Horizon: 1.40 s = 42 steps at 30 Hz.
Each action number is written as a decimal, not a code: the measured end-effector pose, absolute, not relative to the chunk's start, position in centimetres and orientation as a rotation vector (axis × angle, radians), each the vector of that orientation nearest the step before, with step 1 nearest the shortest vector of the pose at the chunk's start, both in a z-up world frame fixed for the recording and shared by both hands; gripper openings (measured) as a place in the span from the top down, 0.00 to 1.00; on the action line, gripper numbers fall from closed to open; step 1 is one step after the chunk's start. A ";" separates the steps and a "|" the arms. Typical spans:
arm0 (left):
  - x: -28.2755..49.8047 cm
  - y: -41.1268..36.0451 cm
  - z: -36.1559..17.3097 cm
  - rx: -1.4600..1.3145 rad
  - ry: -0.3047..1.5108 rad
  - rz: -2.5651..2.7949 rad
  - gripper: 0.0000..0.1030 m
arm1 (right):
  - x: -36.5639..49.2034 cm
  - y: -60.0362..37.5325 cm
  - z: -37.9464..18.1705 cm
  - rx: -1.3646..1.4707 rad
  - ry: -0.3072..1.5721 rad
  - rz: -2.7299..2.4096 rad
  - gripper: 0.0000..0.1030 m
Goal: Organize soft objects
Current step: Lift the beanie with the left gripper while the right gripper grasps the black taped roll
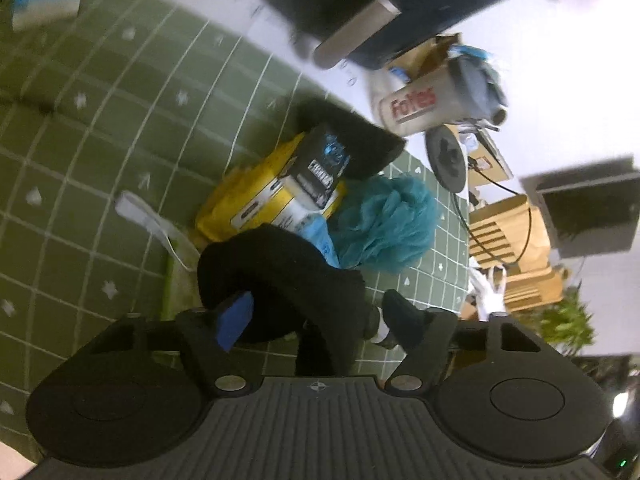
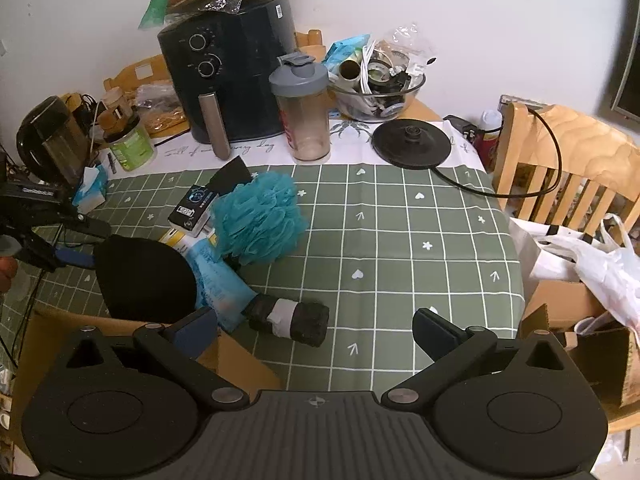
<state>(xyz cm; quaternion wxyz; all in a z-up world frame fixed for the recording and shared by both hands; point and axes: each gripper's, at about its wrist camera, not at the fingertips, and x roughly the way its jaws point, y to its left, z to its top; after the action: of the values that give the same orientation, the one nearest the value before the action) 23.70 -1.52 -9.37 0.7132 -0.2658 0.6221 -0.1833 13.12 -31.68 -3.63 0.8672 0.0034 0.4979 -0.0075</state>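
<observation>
Two grippers over green checked tablecloth (image 2: 400, 240), left gripper (image 1: 316, 320) tilted, holding black cloth (image 1: 280, 272), right gripper (image 2: 316, 330) level, fingers spread wide, nothing held.

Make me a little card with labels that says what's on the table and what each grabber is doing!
Surface: green grid-patterned tablecloth
Left gripper: closed on the black soft fabric item
Right gripper: open, holding nothing
Soft pile: teal mesh bath pouf, light blue plastic packet beside it
Near right gripper: black roll with grey tape band, lying on its side
Below: brown cardboard box
Back: black air fryer
</observation>
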 end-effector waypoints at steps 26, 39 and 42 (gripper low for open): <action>21.1 -1.2 -2.0 -0.661 1.095 -0.502 0.90 | 18.9 -33.4 -9.4 0.023 1.193 0.069 0.00; 16.3 -0.4 4.3 -0.484 0.872 -0.472 0.90 | 24.2 -31.7 -16.2 0.143 1.416 0.061 0.00; 15.6 -0.1 4.8 -0.480 0.858 -0.455 0.90 | 25.4 -31.1 -18.0 0.171 1.473 0.066 0.00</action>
<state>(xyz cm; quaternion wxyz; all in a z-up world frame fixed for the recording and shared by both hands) 15.59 -0.06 4.83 0.8569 -0.2286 0.4083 -0.2163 25.38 -31.12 -17.96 0.7371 0.0778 0.6706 0.0300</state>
